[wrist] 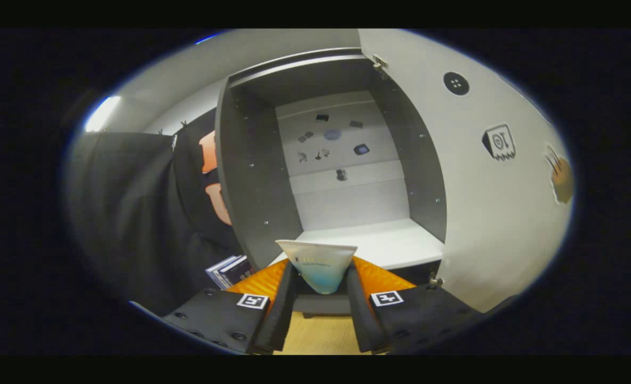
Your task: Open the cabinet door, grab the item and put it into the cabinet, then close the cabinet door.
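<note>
My gripper (320,282) is shut on a white tube (319,264) with a pale blue lower end, held upright between both fingers, its flat crimped end on top. Just beyond the fingers stands the cabinet (251,176), open, with dark side walls and a white floor shelf (379,242). Its white back wall (342,170) carries several small stickers. The cabinet door (496,213) is swung wide to the right of the opening, with hinges at its top and bottom corners. The tube hangs in front of the shelf's front edge.
Black booth cloth (134,213) hangs left of the cabinet. A few dark books (230,271) stand at the cabinet's lower left. A pale wooden surface (320,333) lies under the fingers. The door's inner face carries stickers.
</note>
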A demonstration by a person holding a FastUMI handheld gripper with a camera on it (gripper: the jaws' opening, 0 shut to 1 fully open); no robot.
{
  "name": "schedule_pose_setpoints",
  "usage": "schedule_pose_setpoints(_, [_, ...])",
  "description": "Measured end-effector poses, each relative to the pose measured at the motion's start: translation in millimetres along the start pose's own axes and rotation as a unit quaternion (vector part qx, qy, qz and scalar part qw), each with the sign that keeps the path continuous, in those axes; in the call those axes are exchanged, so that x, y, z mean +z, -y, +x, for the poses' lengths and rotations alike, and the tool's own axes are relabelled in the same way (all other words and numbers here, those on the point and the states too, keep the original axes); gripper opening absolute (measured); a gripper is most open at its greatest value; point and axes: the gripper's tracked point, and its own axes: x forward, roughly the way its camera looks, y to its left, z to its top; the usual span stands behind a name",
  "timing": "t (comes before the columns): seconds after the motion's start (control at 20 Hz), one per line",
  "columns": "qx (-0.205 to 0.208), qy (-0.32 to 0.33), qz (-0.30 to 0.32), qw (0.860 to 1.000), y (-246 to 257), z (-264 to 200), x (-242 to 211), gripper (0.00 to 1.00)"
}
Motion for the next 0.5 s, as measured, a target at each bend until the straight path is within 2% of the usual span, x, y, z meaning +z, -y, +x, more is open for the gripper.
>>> schedule_pose_setpoints(0.15, [-0.011,0.004,-0.008,1.000,14.0,47.4,29.8,0.56])
schedule_pose_setpoints(0.35, [-0.031,-0.055,-0.024,0.998,31.3,105.7,12.6,0.56])
schedule_pose_setpoints(0.5, [-0.040,-0.108,-0.045,0.992,37.0,130.6,-9.3,0.56])
